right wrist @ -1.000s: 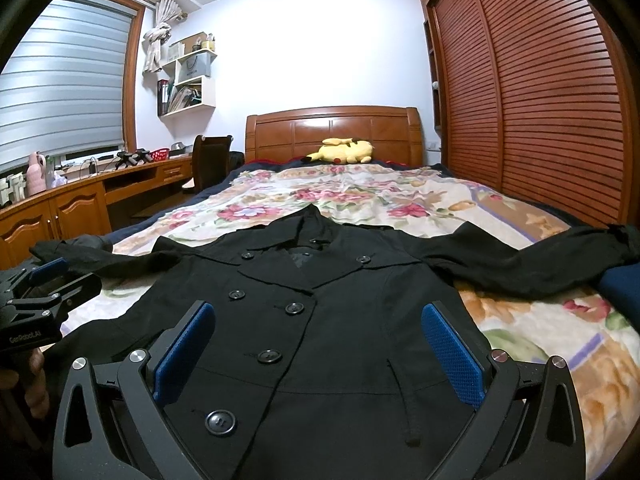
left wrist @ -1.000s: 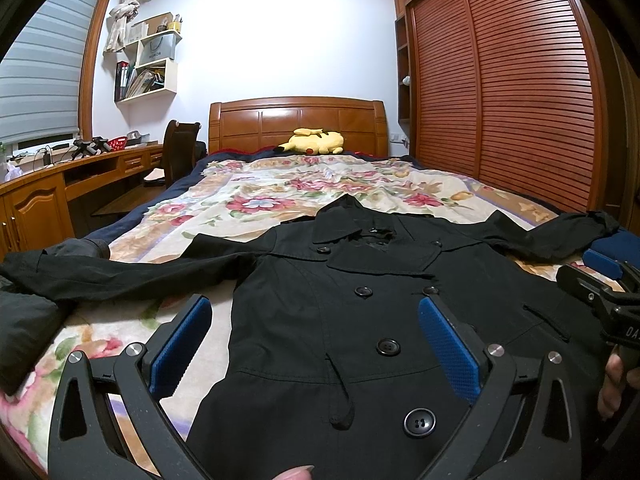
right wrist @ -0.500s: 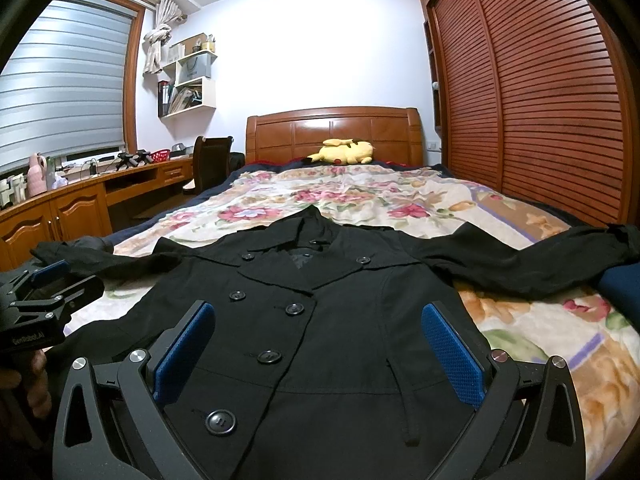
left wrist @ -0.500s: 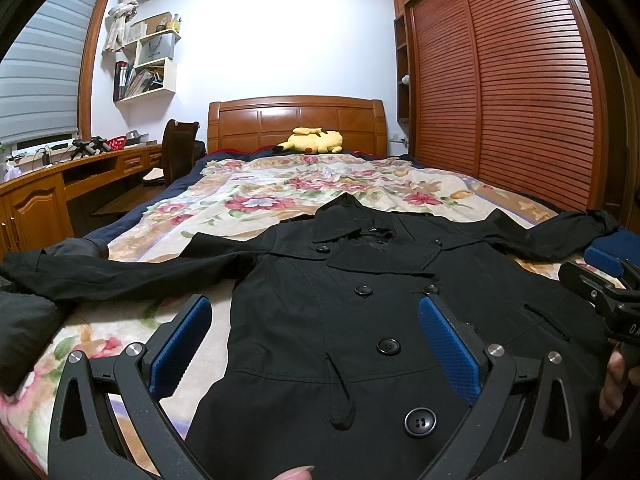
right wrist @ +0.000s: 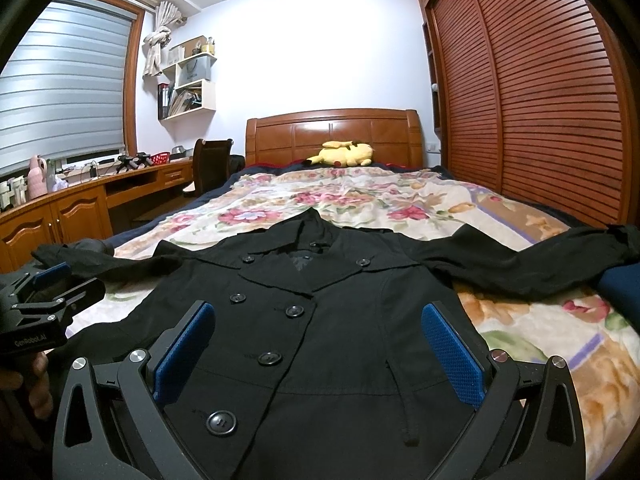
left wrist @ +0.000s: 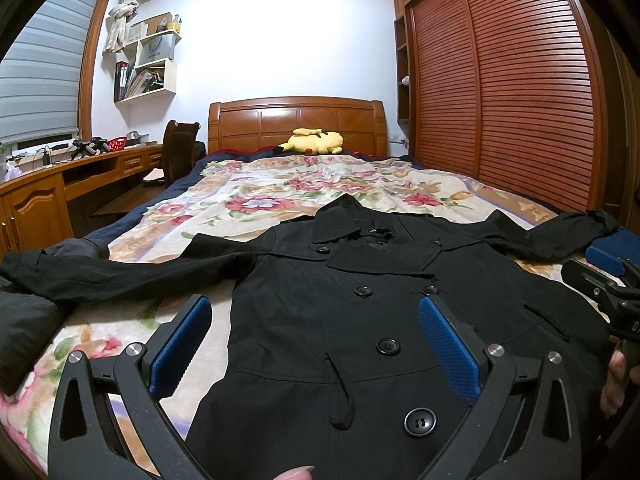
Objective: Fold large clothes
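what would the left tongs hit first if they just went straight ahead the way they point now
Most likely the black coat: the open left tongs hover over its buttoned front, aimed up the bed toward the collar. Depth is unclear, so a shallow path might skim over the cloth toward the floral blanket beyond.

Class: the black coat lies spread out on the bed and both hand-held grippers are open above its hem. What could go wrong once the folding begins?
1. The left sleeve reaches the mattress edge, beside another dark garment; it may slide off or get caught up.
2. The coat looks thick, so the left hand-held gripper or right hand-held gripper might pinch one layer only.
3. Dragging could rumple the floral bedspread.
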A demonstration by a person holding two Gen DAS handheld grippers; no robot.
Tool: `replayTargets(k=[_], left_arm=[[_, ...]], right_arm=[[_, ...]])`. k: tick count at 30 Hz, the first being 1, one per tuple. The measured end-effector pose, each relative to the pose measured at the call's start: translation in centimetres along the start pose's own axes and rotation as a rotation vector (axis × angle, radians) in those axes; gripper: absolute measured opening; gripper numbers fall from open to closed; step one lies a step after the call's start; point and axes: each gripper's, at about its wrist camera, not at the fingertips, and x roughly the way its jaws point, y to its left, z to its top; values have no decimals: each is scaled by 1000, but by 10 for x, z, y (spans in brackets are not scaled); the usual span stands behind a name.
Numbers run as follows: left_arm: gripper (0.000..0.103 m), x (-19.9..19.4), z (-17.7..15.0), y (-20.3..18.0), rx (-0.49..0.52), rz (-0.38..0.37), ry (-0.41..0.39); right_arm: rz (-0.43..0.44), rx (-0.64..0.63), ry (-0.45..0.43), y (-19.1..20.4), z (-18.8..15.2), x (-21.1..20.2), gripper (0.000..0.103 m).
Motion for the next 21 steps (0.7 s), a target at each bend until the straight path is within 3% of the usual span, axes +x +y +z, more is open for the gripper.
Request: replayTargets(k=[21], left_arm=[[103,-2,2,0,1,3,0]], right_arm=[[13,-5,6,1,0,-1,103]])
